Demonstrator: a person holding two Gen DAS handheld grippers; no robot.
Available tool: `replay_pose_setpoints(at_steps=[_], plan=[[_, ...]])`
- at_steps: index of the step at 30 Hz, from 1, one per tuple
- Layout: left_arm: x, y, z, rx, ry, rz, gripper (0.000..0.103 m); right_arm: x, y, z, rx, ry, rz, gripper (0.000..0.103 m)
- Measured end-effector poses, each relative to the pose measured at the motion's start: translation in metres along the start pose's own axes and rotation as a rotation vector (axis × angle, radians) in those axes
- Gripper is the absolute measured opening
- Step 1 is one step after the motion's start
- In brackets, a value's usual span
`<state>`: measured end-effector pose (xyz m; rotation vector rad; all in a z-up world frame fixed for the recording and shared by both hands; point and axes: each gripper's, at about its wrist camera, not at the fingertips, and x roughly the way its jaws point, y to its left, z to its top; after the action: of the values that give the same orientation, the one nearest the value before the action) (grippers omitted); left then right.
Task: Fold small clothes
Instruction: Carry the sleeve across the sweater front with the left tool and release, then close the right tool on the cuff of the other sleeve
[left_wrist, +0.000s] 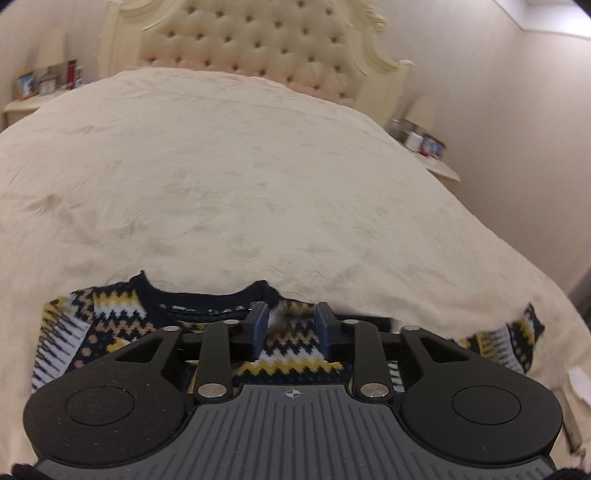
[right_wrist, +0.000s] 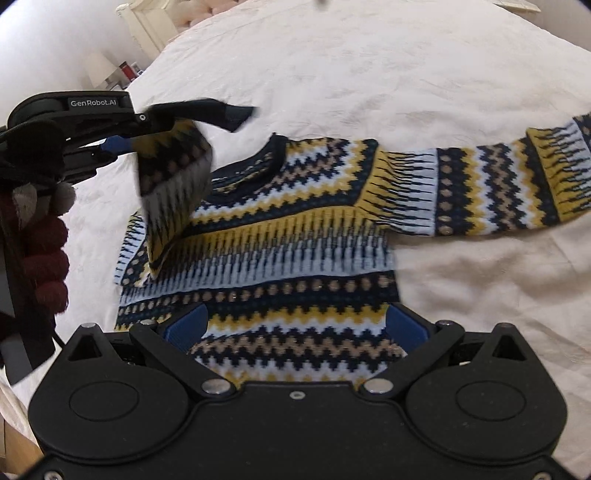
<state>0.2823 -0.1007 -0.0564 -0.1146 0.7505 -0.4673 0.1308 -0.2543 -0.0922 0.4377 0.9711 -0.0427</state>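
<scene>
Right claw (right_wrist: 295, 325): mine, wide open, blue pads spread over the lower body of the knit; nothing was pinched.
Sweater (right_wrist: 295, 258): zigzag navy, yellow and white, it lay flat on the bed, neckline away from me.
Near sleeve (right_wrist: 173, 177): lifted and doubled over the chest, blurred, right at my left claw's tip.
Left claw (left_wrist: 291, 314): pads stood apart above the collar, released, nothing between them.
Far sleeve (right_wrist: 480, 184): stretched straight out to the side.
Bedspread (left_wrist: 258, 166): cream, lightly creased.
Headboard (left_wrist: 258, 37): tufted, beyond.
Nightstand (left_wrist: 436, 166): cluttered, beside the bed.
</scene>
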Motion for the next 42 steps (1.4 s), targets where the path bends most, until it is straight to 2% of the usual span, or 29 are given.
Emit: replay_pose_setpoints(at_steps=[4, 8, 11, 15, 17, 19, 25, 27, 33, 39, 42], plan=[[-0.009, -0.001, -0.013, 0.088, 0.007, 0.016, 0.038, 0.005, -0.004, 0.004, 0.009, -0.011, -0.003, 0.102], [-0.009, 0.020, -0.032, 0.140, 0.073, 0.086, 0.038, 0.015, -0.002, 0.011, -0.005, -0.023, 0.006, 0.102], [-0.004, 0.044, -0.045, 0.162, 0.133, 0.165, 0.038, 0.026, 0.000, 0.020, -0.004, -0.026, 0.018, 0.102], [0.004, 0.084, -0.052, 0.122, 0.200, 0.238, 0.038, 0.044, 0.002, 0.033, 0.007, -0.018, 0.013, 0.102], [0.011, 0.105, -0.051, 0.092, 0.222, 0.270, 0.038, 0.054, 0.003, 0.040, 0.018, -0.005, 0.020, 0.097], [0.018, 0.123, -0.051, 0.053, 0.236, 0.303, 0.038, 0.062, 0.003, 0.048, 0.038, 0.009, 0.030, 0.096], [0.056, 0.166, -0.063, -0.019, 0.343, 0.416, 0.038, 0.088, 0.002, 0.067, 0.053, 0.043, 0.019, 0.096], [0.063, 0.176, -0.070, -0.030, 0.364, 0.412, 0.038, 0.096, -0.001, 0.073, 0.069, 0.060, 0.040, 0.096], [0.063, 0.178, -0.077, -0.038, 0.334, 0.398, 0.038, 0.123, -0.018, 0.090, 0.172, 0.106, 0.085, 0.095], [0.060, 0.181, -0.077, -0.060, 0.329, 0.382, 0.038, 0.151, -0.050, 0.094, 0.420, 0.147, 0.083, 0.094], [0.062, 0.181, -0.076, -0.068, 0.332, 0.382, 0.038, 0.163, -0.065, 0.092, 0.529, 0.174, 0.122, 0.082]])
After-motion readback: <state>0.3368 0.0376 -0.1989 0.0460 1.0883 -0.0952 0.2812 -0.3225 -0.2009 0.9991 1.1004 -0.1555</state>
